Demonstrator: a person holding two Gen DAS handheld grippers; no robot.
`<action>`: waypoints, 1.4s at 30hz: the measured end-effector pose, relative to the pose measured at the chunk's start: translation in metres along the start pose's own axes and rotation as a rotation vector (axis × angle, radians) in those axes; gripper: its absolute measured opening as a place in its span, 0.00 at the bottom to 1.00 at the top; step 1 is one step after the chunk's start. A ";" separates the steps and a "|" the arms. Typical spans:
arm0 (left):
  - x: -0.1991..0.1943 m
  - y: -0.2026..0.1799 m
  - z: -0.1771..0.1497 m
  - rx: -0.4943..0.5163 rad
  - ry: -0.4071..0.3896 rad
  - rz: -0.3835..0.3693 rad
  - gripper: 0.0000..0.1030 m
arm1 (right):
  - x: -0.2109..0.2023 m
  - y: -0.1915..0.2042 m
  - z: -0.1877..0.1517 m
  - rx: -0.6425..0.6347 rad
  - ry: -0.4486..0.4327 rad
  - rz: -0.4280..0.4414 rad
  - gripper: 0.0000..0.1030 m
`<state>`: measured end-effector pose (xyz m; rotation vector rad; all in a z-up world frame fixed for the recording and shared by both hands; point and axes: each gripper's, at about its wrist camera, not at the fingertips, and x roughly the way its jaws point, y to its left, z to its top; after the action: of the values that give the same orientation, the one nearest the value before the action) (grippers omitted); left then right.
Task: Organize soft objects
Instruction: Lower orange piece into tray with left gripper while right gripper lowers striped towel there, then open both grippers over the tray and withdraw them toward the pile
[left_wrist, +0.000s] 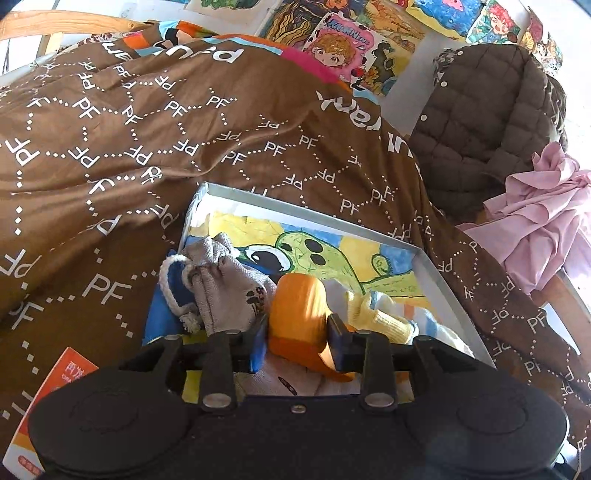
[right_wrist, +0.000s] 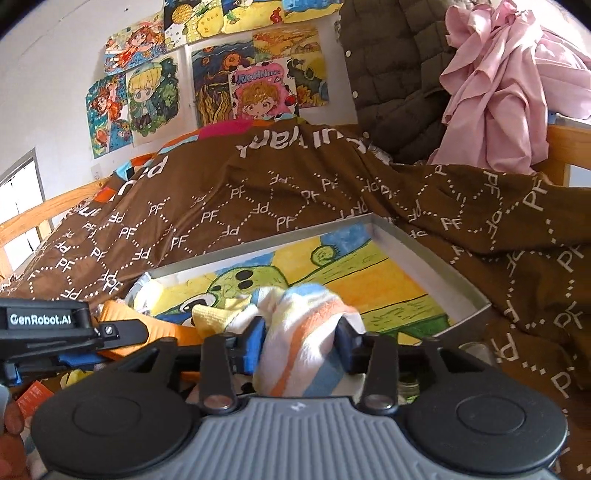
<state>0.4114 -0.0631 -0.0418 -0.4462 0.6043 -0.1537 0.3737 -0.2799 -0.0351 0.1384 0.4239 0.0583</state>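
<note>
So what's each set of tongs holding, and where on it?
Left tongs: orange cloth, near end. Right tongs: striped cloth, across its middle.

Orange cloth (left_wrist: 299, 314) between left claw (left_wrist: 297, 341) pads, over gray tray (left_wrist: 306, 208).

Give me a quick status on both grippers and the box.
Left gripper around orange cloth, right gripper around striped cloth, grips unclear. Both over the box. Nothing blocking.

"pf" repeated on brown blanket (left_wrist: 147, 140), "genrobot.ai" on left gripper (right_wrist: 74, 343), "morning" on wall drawing (right_wrist: 258, 92)
</note>
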 end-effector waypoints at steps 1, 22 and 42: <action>-0.001 -0.001 0.000 0.005 0.000 0.001 0.37 | -0.002 -0.001 0.001 0.001 -0.003 -0.002 0.51; -0.060 -0.026 -0.001 0.128 -0.110 0.003 0.82 | -0.078 -0.024 0.024 0.060 -0.108 -0.038 0.95; -0.165 -0.034 -0.036 0.255 -0.182 -0.030 0.99 | -0.190 0.001 -0.007 -0.057 -0.143 -0.087 1.00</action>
<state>0.2555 -0.0626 0.0317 -0.2185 0.3929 -0.2131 0.1983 -0.2938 0.0361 0.0678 0.2845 -0.0252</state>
